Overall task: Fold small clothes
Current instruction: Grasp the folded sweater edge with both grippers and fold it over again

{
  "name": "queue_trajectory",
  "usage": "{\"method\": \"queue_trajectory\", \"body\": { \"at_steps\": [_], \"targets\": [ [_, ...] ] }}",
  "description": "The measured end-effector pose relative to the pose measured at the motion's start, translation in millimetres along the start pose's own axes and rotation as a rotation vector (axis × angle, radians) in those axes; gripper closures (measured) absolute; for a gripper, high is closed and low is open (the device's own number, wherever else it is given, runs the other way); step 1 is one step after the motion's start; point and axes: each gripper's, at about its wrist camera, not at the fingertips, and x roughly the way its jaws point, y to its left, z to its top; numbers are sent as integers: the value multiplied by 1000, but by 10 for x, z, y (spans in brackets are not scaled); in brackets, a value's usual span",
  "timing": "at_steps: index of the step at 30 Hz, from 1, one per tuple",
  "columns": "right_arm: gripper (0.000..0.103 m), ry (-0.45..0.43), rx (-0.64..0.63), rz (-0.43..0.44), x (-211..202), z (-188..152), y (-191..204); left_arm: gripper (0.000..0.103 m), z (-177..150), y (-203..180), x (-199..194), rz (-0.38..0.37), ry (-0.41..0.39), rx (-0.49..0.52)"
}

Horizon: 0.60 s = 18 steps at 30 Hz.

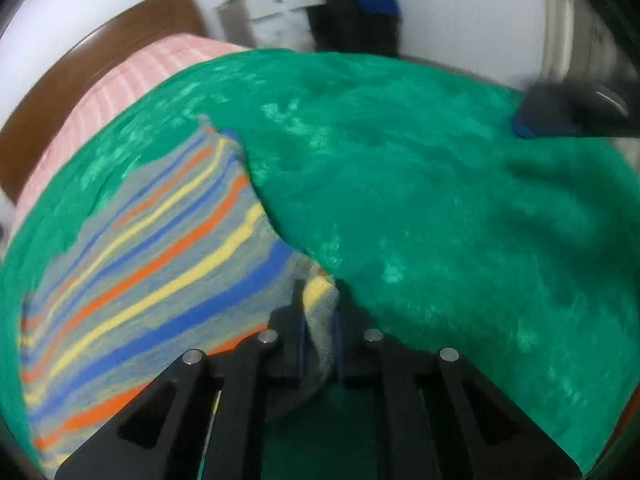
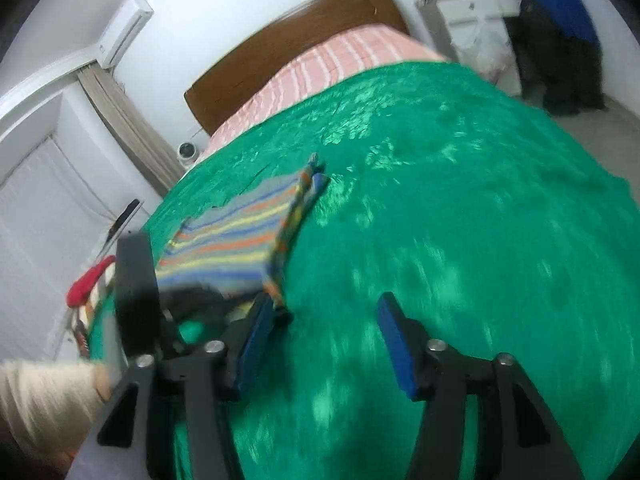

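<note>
**Striped cloth pinched at its corner by our left claw**

We hold the left gripper (image 1: 320, 312) clenched on the near corner of the striped garment (image 1: 152, 264), a small knitted piece banded in grey, blue, orange and yellow. In the left wrist view the yellow-edged corner stands up between the two dark fingers, which are drawn tight together with the fabric bunched in the narrow gap. The rest of the garment spreads away from the claw to the left and upward, lying flat on the green blanket (image 1: 440, 200) that covers the bed.

From the right wrist view we see the same striped garment (image 2: 236, 240) well ahead and to the left, with one long edge folded up into a raised ridge. Our left gripper (image 2: 280, 312) reaches in from the left there, blurred, at the garment's nearest corner.

Our right gripper (image 2: 324, 344) is released: its blue pads (image 2: 394, 344) stand clearly apart with only green blanket between them. The garment lies just beyond its left finger, not between the jaws.

A cream sleeve (image 2: 44, 396) shows at the lower left edge. Beyond the blanket lie a pink striped sheet (image 2: 340, 60) and a brown headboard (image 2: 280, 44).
</note>
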Motion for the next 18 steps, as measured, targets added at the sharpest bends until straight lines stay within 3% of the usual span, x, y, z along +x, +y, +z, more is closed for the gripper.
{"method": "queue_trajectory", "body": {
  "at_steps": [3, 8, 10, 11, 12, 14, 18],
  "targets": [
    [47, 51, 77, 102, 441, 468, -139, 95, -72, 78, -99, -37, -32, -48],
    [46, 257, 282, 301, 1825, 935, -289, 96, -83, 139, -134, -68, -35, -74],
    [53, 274, 305, 299, 2155, 1018, -238, 96, -79, 203, -177, -85, -47, -105],
    [77, 280, 284, 274, 2233, 1064, -173, 96, -88, 291, -236, -96, -61, -134],
    [91, 291, 252, 243, 2287, 1120, -80, 96, -108, 407, -339, -107, -83, -173],
    [93, 272, 173, 212, 2237, 1250, 190, 96, -172, 672, -572, -121, -127, -252],
    [93, 249, 55, 270, 2155, 1451, 899, 96, -509, 1395, -1129, -102, -203, -432]
  ]
}}
